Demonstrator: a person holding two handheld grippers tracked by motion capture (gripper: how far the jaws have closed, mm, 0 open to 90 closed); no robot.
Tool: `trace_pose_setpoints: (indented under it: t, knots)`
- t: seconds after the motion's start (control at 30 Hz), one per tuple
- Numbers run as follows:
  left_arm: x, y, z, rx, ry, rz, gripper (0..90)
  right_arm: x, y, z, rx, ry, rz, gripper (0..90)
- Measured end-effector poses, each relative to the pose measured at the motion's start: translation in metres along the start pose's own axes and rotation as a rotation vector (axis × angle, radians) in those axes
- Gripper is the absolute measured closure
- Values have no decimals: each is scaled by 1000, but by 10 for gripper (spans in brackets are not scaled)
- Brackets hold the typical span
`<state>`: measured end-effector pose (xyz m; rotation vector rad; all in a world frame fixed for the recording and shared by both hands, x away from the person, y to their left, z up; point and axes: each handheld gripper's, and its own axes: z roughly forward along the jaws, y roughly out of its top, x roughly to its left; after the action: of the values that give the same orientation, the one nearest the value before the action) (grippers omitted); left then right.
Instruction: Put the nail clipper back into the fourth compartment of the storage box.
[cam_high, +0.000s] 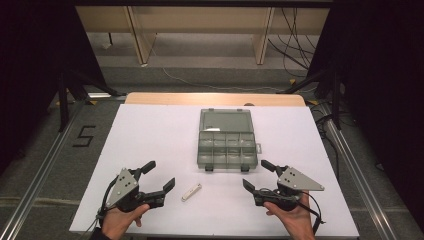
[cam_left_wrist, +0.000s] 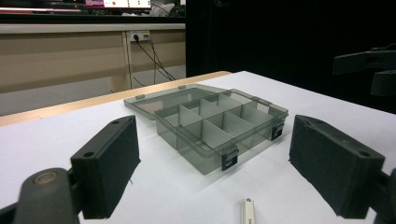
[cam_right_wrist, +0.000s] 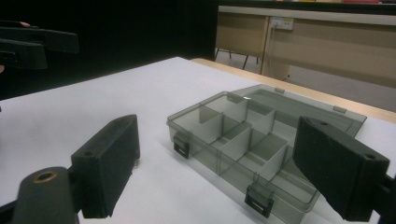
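1. The left gripper (cam_high: 159, 176), held in the person's left hand (cam_high: 119, 220) at the near edge of the white table (cam_high: 150, 135), has its two black jaws spread wide with nothing between them.
2. The right gripper (cam_high: 257, 175), held in the person's right hand (cam_high: 295, 220), also has its jaws standing wide apart and empty.
3. The smoky grey translucent plastic organiser box (cam_high: 227, 149) lies ahead of both grippers, roughly midway between them and a little nearer the right one; neither gripper touches it.
4. The box's lid (cam_high: 225, 121) is swung fully open and lies flat on the table on the far side of the box from the grippers.
5. In the left gripper view the box (cam_left_wrist: 219, 128) sits ahead between the jaws, its eight compartments empty and its two dark front latches facing that gripper.
6. In the right gripper view the box (cam_right_wrist: 243, 140) lies just ahead, partly behind that view's right-hand jaw.
7. A small white, slim bar-shaped piece (cam_high: 191, 192) lies flat on the table between the two grippers, nearer the left one, close to its jaw tips but apart from them; its end shows low in the left gripper view (cam_left_wrist: 249, 212).
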<state>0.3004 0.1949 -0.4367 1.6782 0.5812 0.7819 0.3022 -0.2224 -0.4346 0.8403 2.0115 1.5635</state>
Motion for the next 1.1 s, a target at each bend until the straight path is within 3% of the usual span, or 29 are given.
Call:
trace_pose_setpoints:
  t: [0.43, 0.47, 0.53, 0.63, 0.8, 0.87, 0.93, 1.03, 1.1]
  knots:
    - [0, 0, 0, -1, 1, 0, 154, 2, 2, 2, -15, 8, -21, 158]
    - [0, 0, 0, -1, 2, 0, 154, 2, 4, 2, -5, 31, -21, 158]
    - [0, 0, 0, -1, 2, 0, 154, 2, 5, 3, -10, 34, -19, 158]
    - [0, 0, 0, 1, 3, 1, 155, 0, 13, 7, -12, 80, -64, 160]
    - [1, 0, 0, 3, 4, 2, 154, 0, 23, 14, 37, 140, -126, 162]
    - [1, 0, 1, 5, 4, 3, 154, 2, 26, 19, 72, 175, -155, 166]
    - [0, 0, 1, 6, 4, 4, 154, 3, 31, 27, 148, 227, -186, 168]
    - [1, -1, 1, 2, 7, 0, 155, 7, 36, 36, 205, 263, -222, 166]
    - [2, -1, 0, 1, 7, 0, 155, 9, 37, 41, 212, 277, -228, 168]
